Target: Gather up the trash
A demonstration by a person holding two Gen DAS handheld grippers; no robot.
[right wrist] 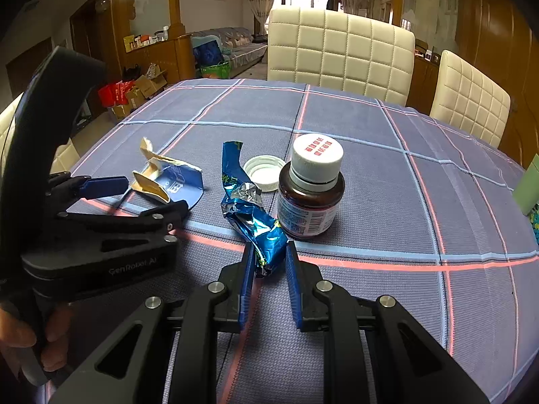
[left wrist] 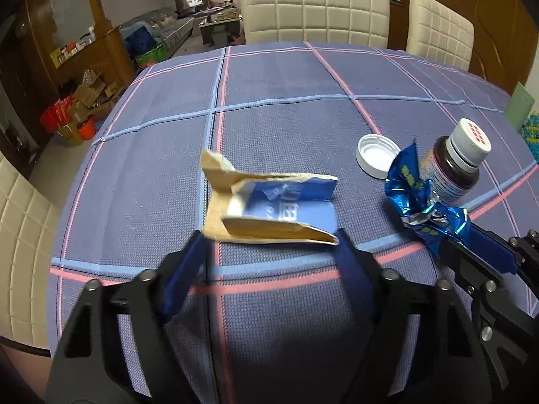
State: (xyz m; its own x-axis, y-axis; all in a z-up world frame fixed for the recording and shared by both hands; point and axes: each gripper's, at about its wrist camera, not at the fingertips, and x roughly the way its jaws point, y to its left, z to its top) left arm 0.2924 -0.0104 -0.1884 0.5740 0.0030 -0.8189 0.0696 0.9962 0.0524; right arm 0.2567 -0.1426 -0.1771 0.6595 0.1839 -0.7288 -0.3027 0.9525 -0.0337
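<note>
A torn cardboard box piece point(left wrist: 269, 202), tan with a blue printed face, lies on the checked tablecloth point(left wrist: 269, 118). My left gripper point(left wrist: 269, 239) has one pad against each end of its near edge, so it is shut on the piece; the right wrist view shows the same grip point(right wrist: 156, 195) on the cardboard point(right wrist: 168, 178). A crumpled blue foil wrapper point(right wrist: 249, 215) sticks up from my right gripper point(right wrist: 269, 252), which is shut on its lower end. In the left wrist view that gripper point(left wrist: 451, 239) and the wrapper point(left wrist: 414, 188) are at the right.
A brown bottle with a white cap point(right wrist: 310, 198) stands just right of the wrapper, almost touching it. A loose white lid point(right wrist: 266, 171) lies behind the wrapper. Cream padded chairs point(right wrist: 340, 54) line the far table edge. A green object point(right wrist: 529, 188) sits at the right edge.
</note>
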